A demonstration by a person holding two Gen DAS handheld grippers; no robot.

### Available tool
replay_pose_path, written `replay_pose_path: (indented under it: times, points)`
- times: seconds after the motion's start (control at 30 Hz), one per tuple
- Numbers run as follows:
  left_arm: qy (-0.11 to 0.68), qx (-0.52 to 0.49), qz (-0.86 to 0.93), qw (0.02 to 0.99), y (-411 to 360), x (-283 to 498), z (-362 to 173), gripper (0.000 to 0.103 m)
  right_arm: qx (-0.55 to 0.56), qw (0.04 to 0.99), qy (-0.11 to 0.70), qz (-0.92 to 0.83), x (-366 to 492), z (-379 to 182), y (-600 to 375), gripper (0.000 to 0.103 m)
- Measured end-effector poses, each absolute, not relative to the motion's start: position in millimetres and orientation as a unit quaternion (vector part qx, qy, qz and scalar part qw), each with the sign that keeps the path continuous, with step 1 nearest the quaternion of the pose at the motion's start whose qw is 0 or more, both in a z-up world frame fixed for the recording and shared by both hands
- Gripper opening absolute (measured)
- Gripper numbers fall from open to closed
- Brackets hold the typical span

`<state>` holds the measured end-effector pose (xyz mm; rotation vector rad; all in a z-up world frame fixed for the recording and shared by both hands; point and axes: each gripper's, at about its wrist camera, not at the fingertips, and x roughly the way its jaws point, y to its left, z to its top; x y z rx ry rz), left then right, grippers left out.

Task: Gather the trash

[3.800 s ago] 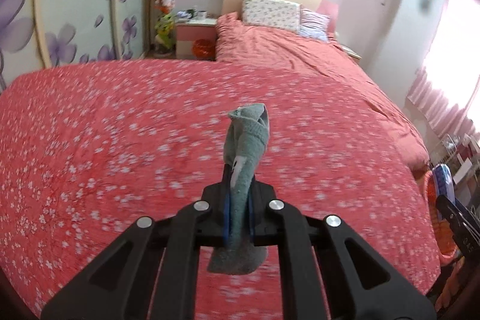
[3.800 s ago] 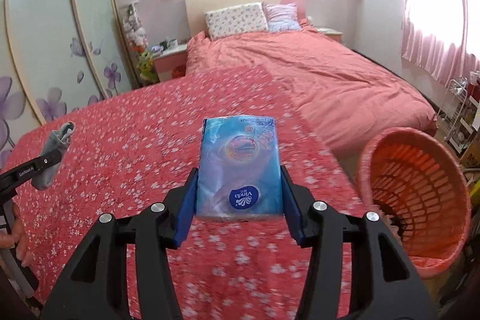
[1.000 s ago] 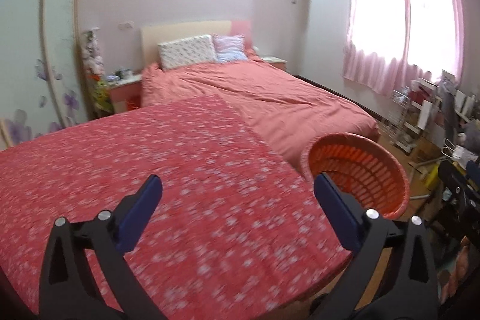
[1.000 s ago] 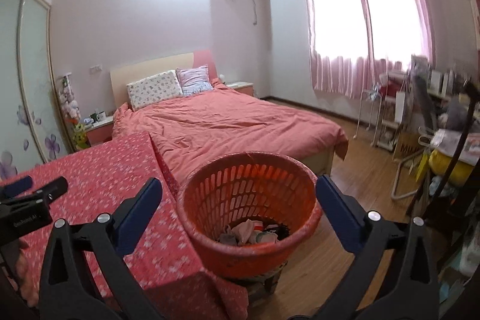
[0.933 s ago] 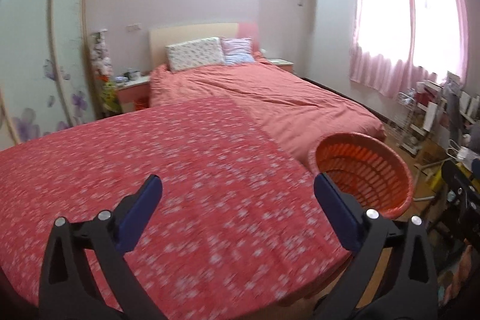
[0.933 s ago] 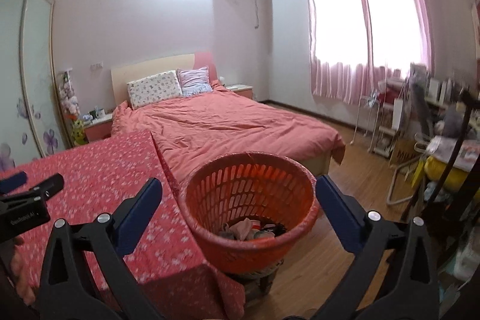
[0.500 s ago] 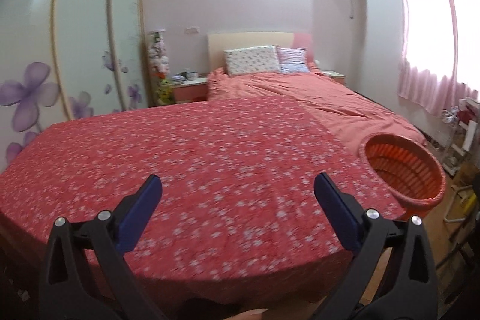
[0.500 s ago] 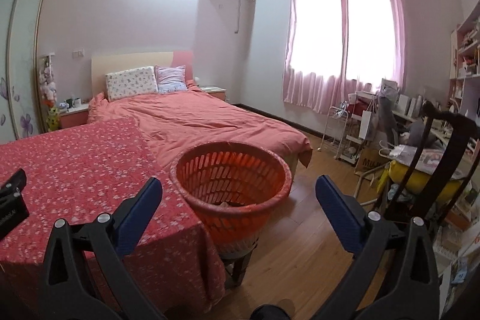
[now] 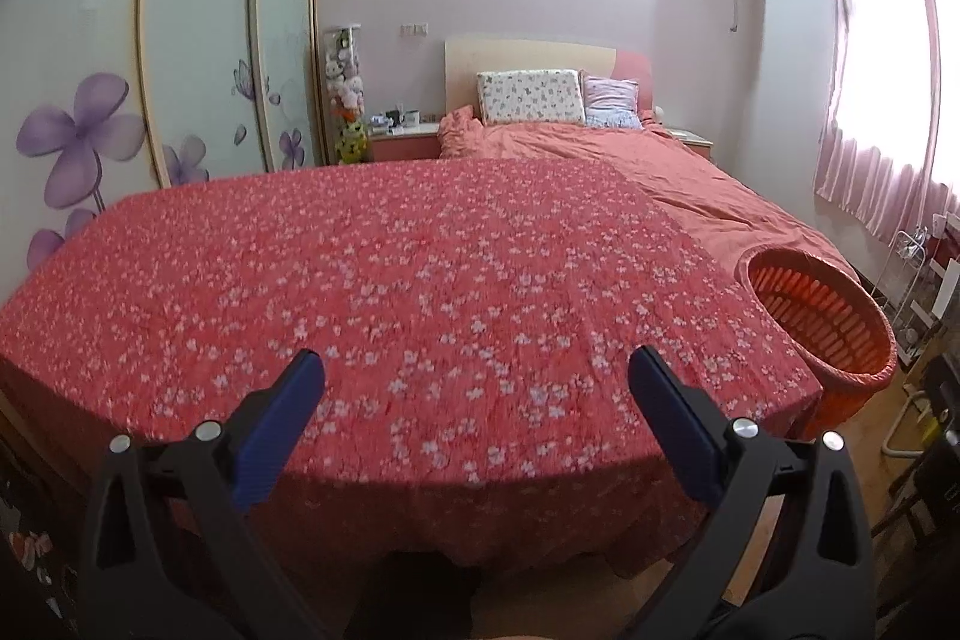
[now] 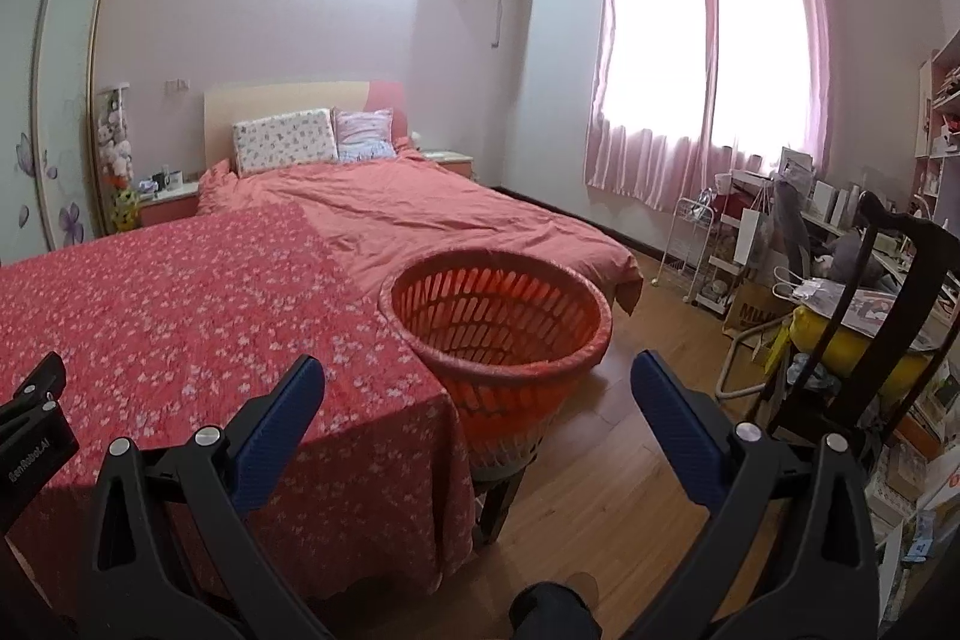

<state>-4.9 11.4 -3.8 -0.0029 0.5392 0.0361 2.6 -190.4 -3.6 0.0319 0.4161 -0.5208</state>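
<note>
An orange plastic basket [image 10: 498, 316] stands on a low stool at the right corner of a table covered in a red flowered cloth [image 9: 390, 280]. The basket also shows in the left wrist view [image 9: 822, 322], at the right. My left gripper [image 9: 477, 382] is open and empty, held back from the table's near edge. My right gripper [image 10: 477, 382] is open and empty, back from the basket and above the floor. The left gripper's body [image 10: 30, 430] shows at the left edge of the right wrist view. The basket's contents are hidden from here.
A bed [image 10: 432, 214] with pillows lies behind the table. A wardrobe with purple flowers [image 9: 120, 100] is at the left. A dark chair [image 10: 888, 316], a wire rack [image 10: 696, 244] and a cluttered desk stand at the right on the wood floor [image 10: 606, 466].
Both grippers have pulled back and away from the basket and table. The sock and tissue pack held 3.8 s ago are gone from the jaws.
</note>
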Motion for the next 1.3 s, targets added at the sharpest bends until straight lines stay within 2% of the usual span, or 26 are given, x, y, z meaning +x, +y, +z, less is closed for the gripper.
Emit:
replay_pose_path:
  times: [0.73, 1.3]
  points:
    - [0.305, -0.022, 0.002, 0.952, 7, -2, -17, 0.099, 0.034, 0.934, 0.244, -0.259, 4, -18, -189, 0.101]
    - [0.293, -0.036, -0.014, 0.955, 4, -7, -9, 0.099, 0.035, 0.935, 0.241, -0.259, 5, -17, -191, 0.101]
